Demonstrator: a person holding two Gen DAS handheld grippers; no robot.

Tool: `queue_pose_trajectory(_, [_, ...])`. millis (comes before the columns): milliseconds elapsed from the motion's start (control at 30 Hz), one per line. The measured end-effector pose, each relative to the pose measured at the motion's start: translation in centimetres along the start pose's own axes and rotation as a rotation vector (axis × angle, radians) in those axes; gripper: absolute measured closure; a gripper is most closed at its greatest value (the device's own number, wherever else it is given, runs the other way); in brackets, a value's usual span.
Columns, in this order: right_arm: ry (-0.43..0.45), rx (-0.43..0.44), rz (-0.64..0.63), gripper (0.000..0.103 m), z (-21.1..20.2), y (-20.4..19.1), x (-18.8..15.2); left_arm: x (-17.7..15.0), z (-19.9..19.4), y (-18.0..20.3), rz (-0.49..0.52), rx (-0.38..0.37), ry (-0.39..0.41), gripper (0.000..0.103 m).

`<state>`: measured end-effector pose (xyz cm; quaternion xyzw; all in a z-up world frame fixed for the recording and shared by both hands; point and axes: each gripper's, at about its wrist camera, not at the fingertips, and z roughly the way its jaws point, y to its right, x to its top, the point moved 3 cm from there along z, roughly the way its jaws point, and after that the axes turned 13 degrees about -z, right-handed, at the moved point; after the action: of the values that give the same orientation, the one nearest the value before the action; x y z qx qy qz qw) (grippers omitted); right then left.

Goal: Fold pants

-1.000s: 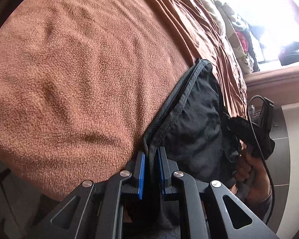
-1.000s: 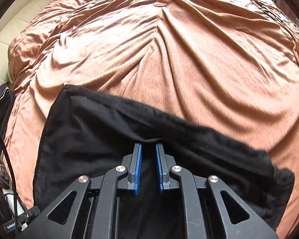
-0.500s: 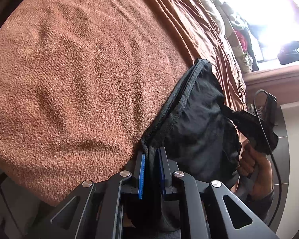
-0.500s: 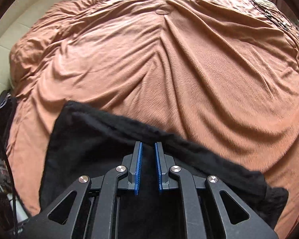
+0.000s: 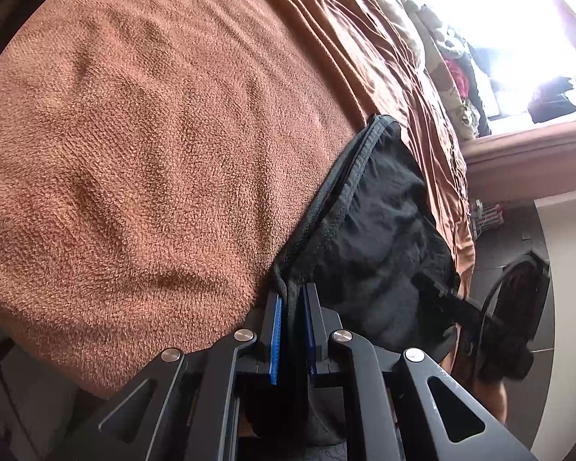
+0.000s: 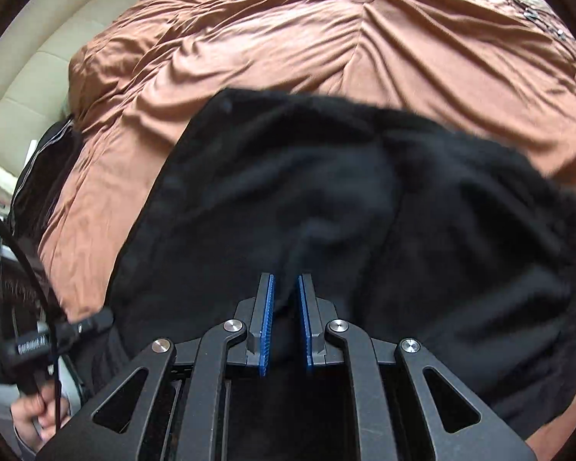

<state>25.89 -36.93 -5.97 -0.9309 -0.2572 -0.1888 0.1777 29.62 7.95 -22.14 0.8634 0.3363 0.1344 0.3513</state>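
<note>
The pants (image 6: 326, 207), black and soft with a stitched hem, now rise higher and cover more of the blanket (image 6: 326, 38) in the right wrist view than half a second ago, blurred by motion, so the held edge appears to be lifted and carried over for a fold. They lie at the blanket's near edge, one bunched end toward the window side. The left gripper (image 5: 291, 330) pinches the hem between nearly closed blue pads, and the right gripper (image 6: 286, 322) likewise pinches a fabric ridge.
</note>
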Motion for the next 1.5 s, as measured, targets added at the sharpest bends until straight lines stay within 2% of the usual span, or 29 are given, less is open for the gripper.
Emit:
queue_pose_trajectory(233, [-0.001, 0.048, 0.010, 0.094, -0.9, -0.8, -2.8, 0.1, 0.1, 0.2, 0.003, 0.001, -0.008, 0.092])
queue_pose_trajectory(700, [-0.041, 0.202, 0.069, 0.094, -2.1, -1.8, -7.1, 0.8, 1.0, 0.9, 0.001, -0.009, -0.024, 0.090])
queue_pose_trajectory(967, [0.033, 0.168, 0.087, 0.094, -4.4, 0.3, -5.9, 0.3, 0.2, 1.1, 0.033, -0.008, -0.010, 0.093])
queue_pose_trajectory(1100, [0.040, 0.128, 0.105, 0.094, -3.6, 1.5, -4.8, 0.3, -0.4, 1.3, 0.040, -0.012, -0.018, 0.093])
queue_pose_trajectory(1167, [0.027, 0.138, 0.125, 0.094, -2.9, 2.3, -4.8, 0.6, -0.5, 1.4, 0.052, -0.002, -0.013, 0.092])
queue_pose_trajectory(1233, [0.025, 0.150, 0.129, 0.094, -2.7, 2.5, -5.0, 1.1, -0.2, 1.6, 0.053, 0.004, -0.015, 0.089])
queue_pose_trajectory(1300, [0.029, 0.161, 0.127, 0.094, -2.7, 2.5, -5.2, 1.6, 0.2, 1.6, 0.048, 0.009, -0.012, 0.076])
queue_pose_trajectory(1433, [0.035, 0.172, 0.128, 0.094, -2.9, 2.1, -5.5, 2.3, 1.4, 2.3, 0.063, 0.016, -0.023, 0.074])
queue_pose_trajectory(1500, [0.035, 0.179, 0.130, 0.094, -2.9, 1.9, -5.6, 2.7, 1.8, 2.7, 0.078, 0.018, -0.027, 0.068])
